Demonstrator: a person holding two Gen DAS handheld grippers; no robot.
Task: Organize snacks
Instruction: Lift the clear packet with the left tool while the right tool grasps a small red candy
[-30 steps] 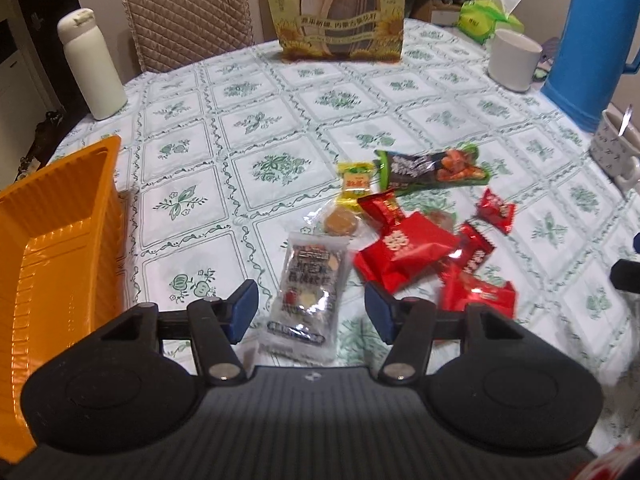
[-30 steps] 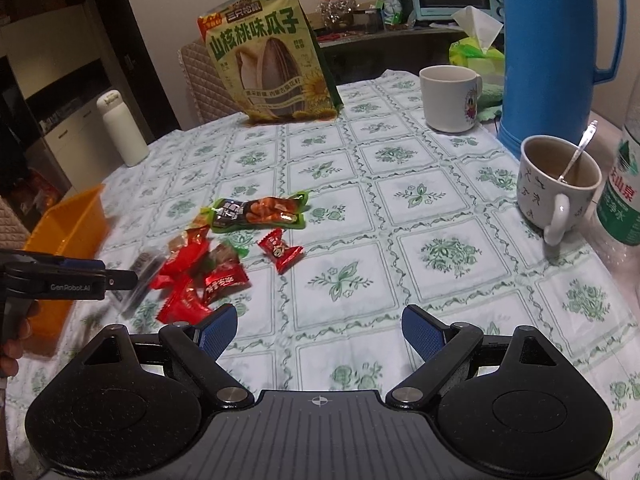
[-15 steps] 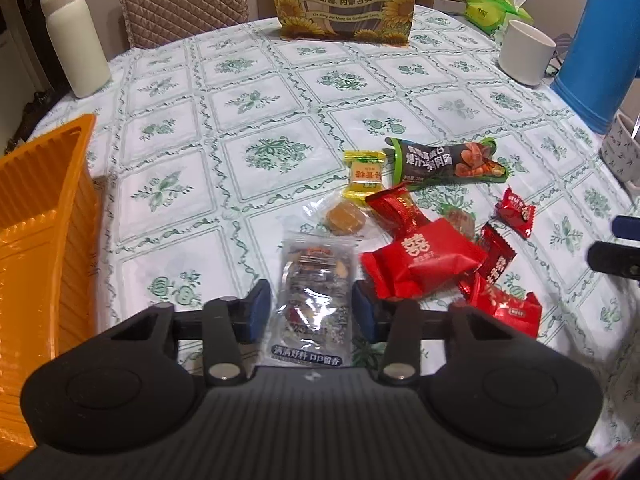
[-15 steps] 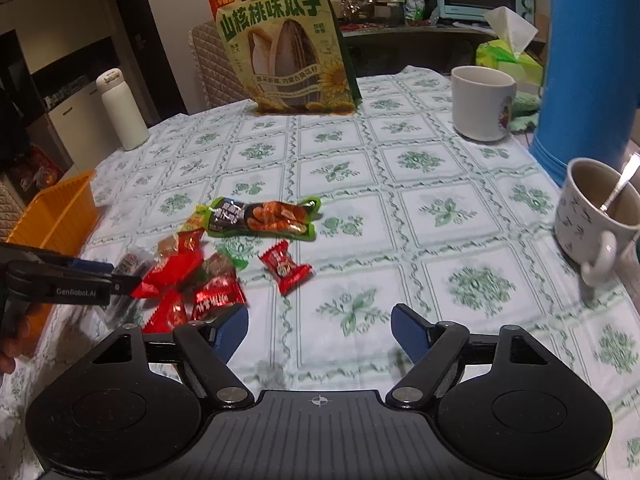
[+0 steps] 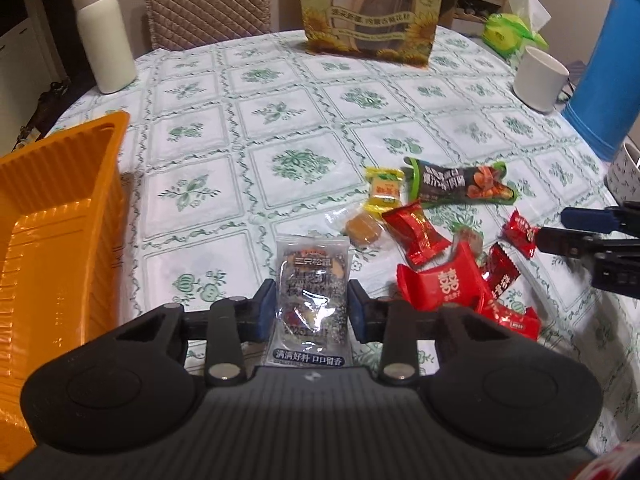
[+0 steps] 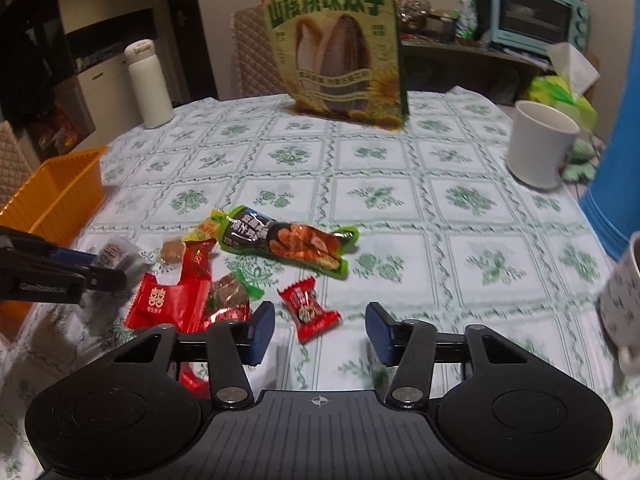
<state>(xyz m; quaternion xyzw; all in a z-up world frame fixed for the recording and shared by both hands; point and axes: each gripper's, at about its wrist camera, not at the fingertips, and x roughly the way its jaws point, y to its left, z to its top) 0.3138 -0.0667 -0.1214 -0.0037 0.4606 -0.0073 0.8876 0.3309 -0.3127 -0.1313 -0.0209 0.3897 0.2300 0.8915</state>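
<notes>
Closing on the clear nut packet [image 5: 312,292], lying lengthwise between its pads on the desk [image 5: 280,120], the left hand-held gripper [image 5: 312,312] pinches it, while the right hand-held gripper [image 6: 320,330], half-open and narrowing, nears the small red candy [image 6: 308,312] just ahead.

Dim warm indoor light, soft shadows, fisheye-bent edges, slight motion blur at right.

Worktop [image 5: 304,92]: round, green-patterned cloth.
Left edge: orange tray [image 5: 52,216].
Far left: white flask [image 5: 103,36].
Far centre: sunflower-seed bag [image 5: 370,8], upright.
Right: white mug [image 5: 540,78], blue jug [image 5: 608,64].
Near centre: loose snack packets [image 5: 436,248], clustered.
</notes>
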